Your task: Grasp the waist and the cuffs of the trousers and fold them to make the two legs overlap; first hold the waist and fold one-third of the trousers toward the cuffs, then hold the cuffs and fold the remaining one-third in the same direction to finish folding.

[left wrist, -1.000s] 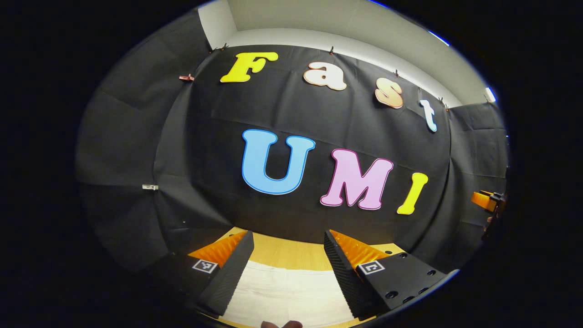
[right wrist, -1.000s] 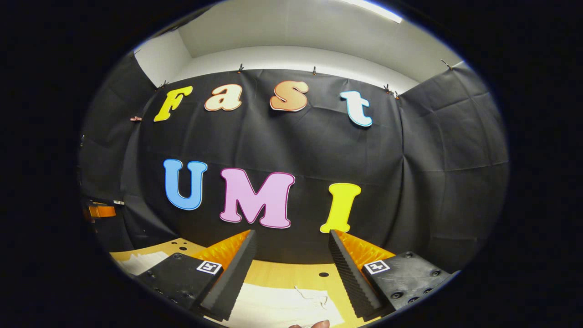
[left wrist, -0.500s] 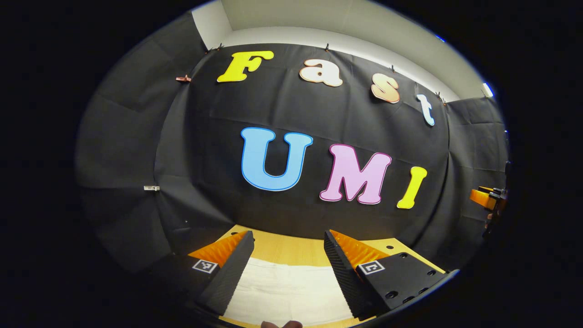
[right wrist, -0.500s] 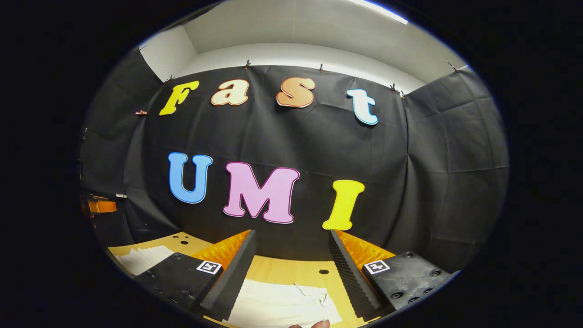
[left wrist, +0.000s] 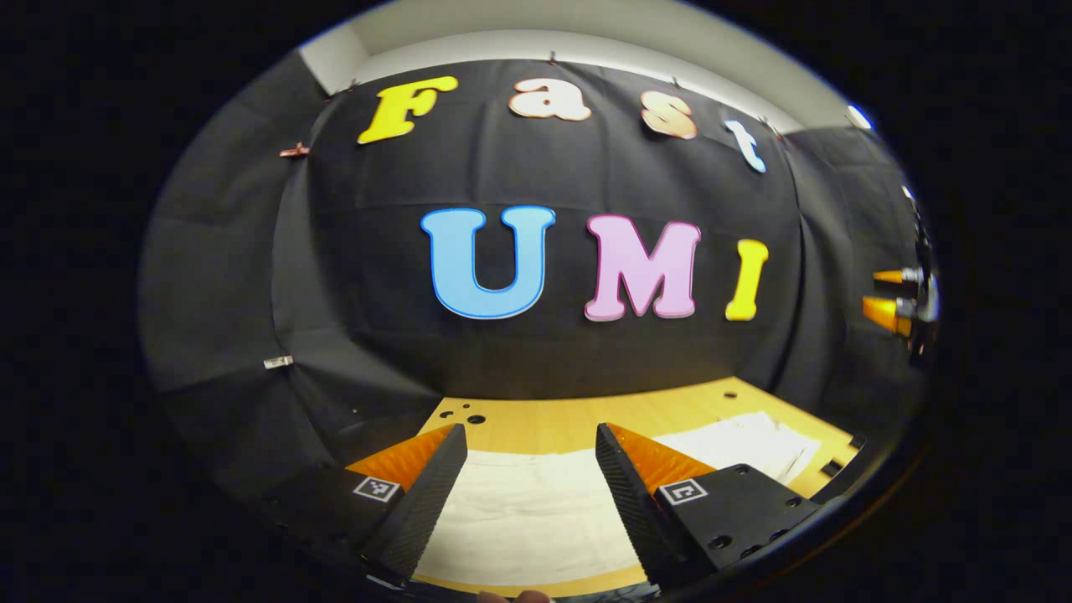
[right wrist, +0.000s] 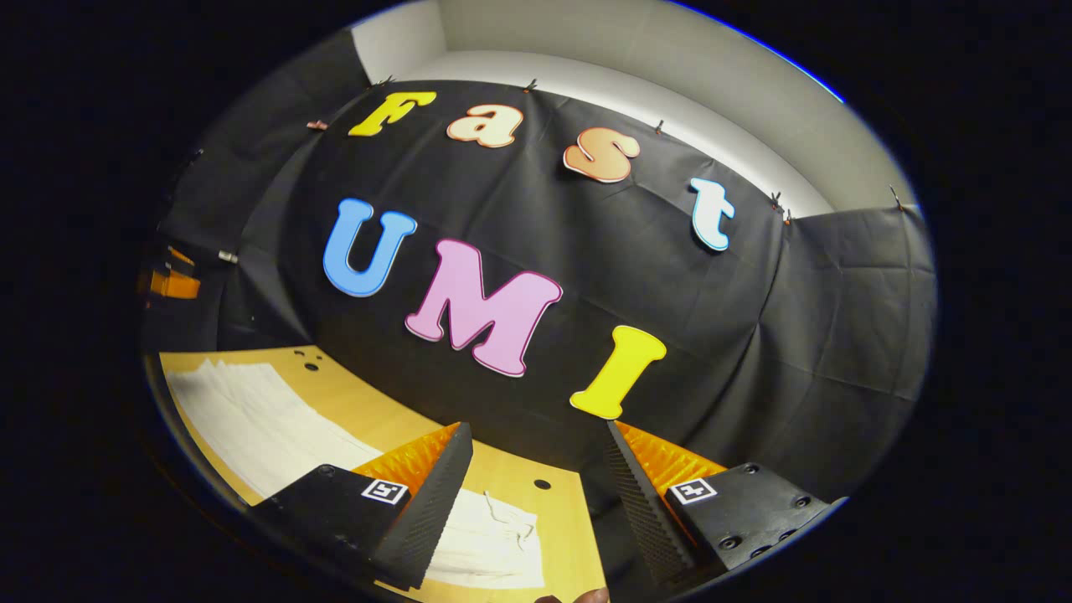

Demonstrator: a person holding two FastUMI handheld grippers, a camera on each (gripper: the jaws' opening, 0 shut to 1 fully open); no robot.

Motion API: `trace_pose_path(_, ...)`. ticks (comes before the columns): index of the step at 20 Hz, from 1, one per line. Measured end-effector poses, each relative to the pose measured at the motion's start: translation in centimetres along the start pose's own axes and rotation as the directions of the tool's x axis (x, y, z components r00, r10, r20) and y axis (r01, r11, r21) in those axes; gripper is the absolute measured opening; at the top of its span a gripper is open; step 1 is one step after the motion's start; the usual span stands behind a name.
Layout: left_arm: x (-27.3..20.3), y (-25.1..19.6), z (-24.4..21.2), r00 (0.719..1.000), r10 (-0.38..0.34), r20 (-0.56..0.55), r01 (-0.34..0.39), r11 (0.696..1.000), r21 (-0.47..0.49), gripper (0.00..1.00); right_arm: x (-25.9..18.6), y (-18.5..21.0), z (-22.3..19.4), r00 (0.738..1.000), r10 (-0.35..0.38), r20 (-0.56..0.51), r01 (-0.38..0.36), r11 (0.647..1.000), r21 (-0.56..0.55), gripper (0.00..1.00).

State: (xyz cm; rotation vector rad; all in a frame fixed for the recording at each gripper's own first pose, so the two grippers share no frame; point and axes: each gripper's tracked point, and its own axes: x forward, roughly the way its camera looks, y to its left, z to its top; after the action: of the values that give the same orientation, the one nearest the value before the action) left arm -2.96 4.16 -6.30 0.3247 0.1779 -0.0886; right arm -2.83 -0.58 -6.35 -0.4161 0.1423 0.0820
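Observation:
White trousers (left wrist: pixel 528 511) lie flat on the wooden table (left wrist: pixel 586 419). In the left gripper view my left gripper (left wrist: pixel 529 494) hovers open above them, nothing between its fingers. The cloth runs off to the right (left wrist: pixel 745 444). In the right gripper view the trousers (right wrist: pixel 251 419) stretch from the far left toward me, ending in a drawstring end (right wrist: pixel 502 528) below my right gripper (right wrist: pixel 536 502), which is open and holds nothing. The right gripper (left wrist: pixel 892 301) appears small at the right edge of the left gripper view; the left gripper (right wrist: pixel 172 280) appears small at the left edge of the right gripper view.
The table (right wrist: pixel 553 511) has small holes near its back edge (left wrist: pixel 473 416), and one hole (right wrist: pixel 542 484) lies just beyond the trousers' end. The black cloth wall closes in the back and both sides.
Both gripper views have tilted down and swung, so more of the table and trousers shows. The right gripper view has rolled. Both grippers stay open.

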Motion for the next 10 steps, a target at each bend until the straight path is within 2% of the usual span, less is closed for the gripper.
trace_pose_path(2,-0.2,0.7,-2.5,0.998,-0.031,-0.054,0.039,0.988,0.151,0.96,-0.3,0.9,-2.7,0.998,0.037,-0.055,-0.043,0.993,-0.109,0.97)
trace_pose_path(5,-0.8,1.9,-7.1,0.988,-0.056,-0.141,0.103,0.929,0.356,0.96,-1.2,2.3,-6.6,0.986,0.094,-0.135,-0.124,0.964,-0.234,0.97)
trace_pose_path(7,-1.0,2.3,-10.6,0.975,-0.077,-0.209,0.165,0.881,0.443,0.96,-1.5,3.1,-9.2,0.975,0.122,-0.187,-0.169,0.95,-0.264,0.97)
trace_pose_path(10,-1.5,3.1,-16.6,0.938,-0.081,-0.336,0.253,0.823,0.508,0.96,-2.1,4.0,-13.3,0.954,0.134,-0.27,-0.209,0.939,-0.273,0.97)
